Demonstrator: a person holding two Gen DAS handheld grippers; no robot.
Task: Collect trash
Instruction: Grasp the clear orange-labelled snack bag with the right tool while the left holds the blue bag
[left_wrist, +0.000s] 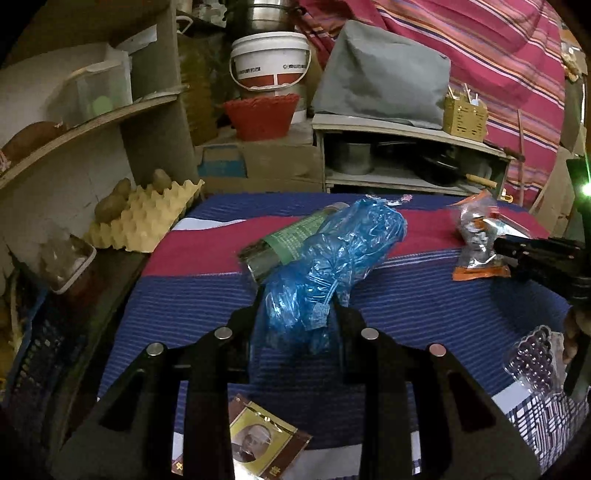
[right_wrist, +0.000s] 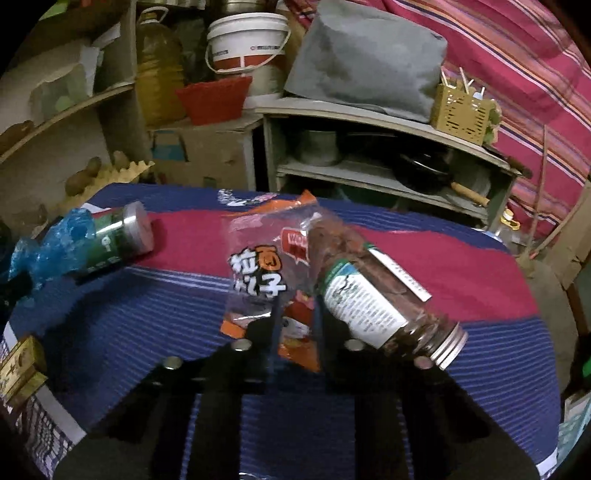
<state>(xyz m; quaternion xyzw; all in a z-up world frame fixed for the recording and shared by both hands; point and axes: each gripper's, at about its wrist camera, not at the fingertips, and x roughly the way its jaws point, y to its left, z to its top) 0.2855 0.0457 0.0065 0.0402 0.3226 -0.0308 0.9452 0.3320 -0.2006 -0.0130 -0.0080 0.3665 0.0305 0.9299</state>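
Observation:
My left gripper (left_wrist: 295, 321) is shut on a crumpled blue plastic bag (left_wrist: 325, 258), which drapes over a green-labelled jar (left_wrist: 284, 240) lying on the striped cloth. In the right wrist view my right gripper (right_wrist: 297, 332) is shut on a clear and orange snack wrapper (right_wrist: 258, 273). A jar of brown contents (right_wrist: 373, 295) with a metal cap lies tilted against the right side of that wrapper. The left wrist view shows the right gripper (left_wrist: 498, 246) at the wrapper (left_wrist: 476, 236) from the right edge. The blue bag (right_wrist: 48, 251) and green jar (right_wrist: 122, 232) appear far left.
A gold packet (left_wrist: 258, 439) lies near the cloth's front edge, and a clear pack of dark beads (left_wrist: 532, 358) at the right. An egg tray (left_wrist: 144, 218) with potatoes sits left. Shelves (left_wrist: 402, 129), a white bucket (left_wrist: 269, 59) and a red basket (left_wrist: 260, 116) stand behind.

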